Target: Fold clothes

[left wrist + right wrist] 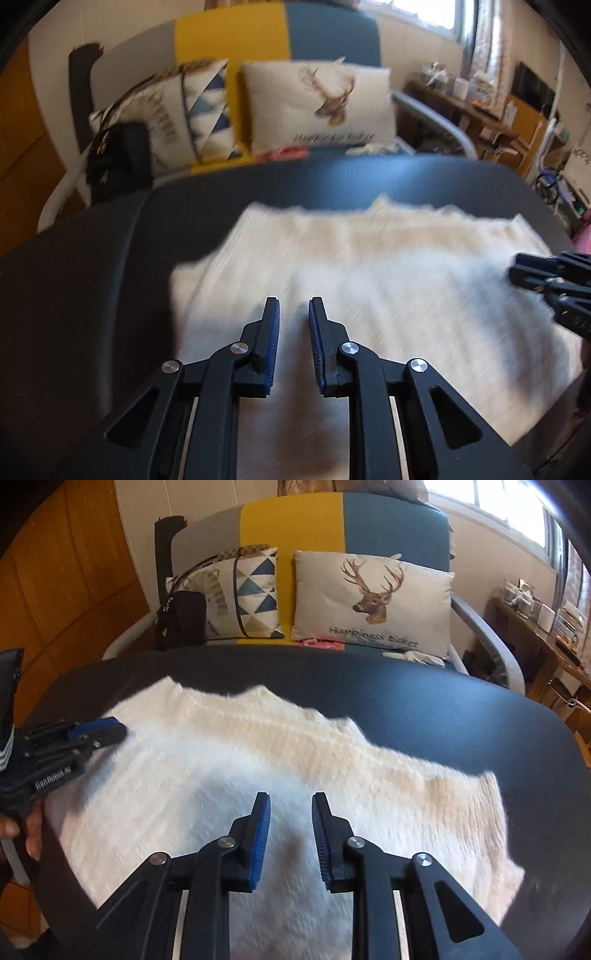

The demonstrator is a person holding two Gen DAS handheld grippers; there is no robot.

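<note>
garment: white fuzzy knit (280, 760), lying flat on dark table (424, 698), covers most of the near half
long axis: runs left-right across the table, parallel to the sofa (295, 528) behind it
far edge: wavy and uneven, slants nearer toward the right in the right wrist view
which end is neck or hem: cannot tell, no collar or sleeve readable
left gripper (293, 306): jaws a little apart, nothing between the pads, hovering over the garment's left part; left view blurred
right gripper (290, 801): jaws a little apart, empty, over the garment's near middle
contact: neither tool visibly pinching cloth
hand (31, 830): fingers visible under the left gripper at the frame's left edge
background: deer cushion (373, 602) and triangle cushion (255, 590) on the sofa, black bag (183, 618) at left
</note>
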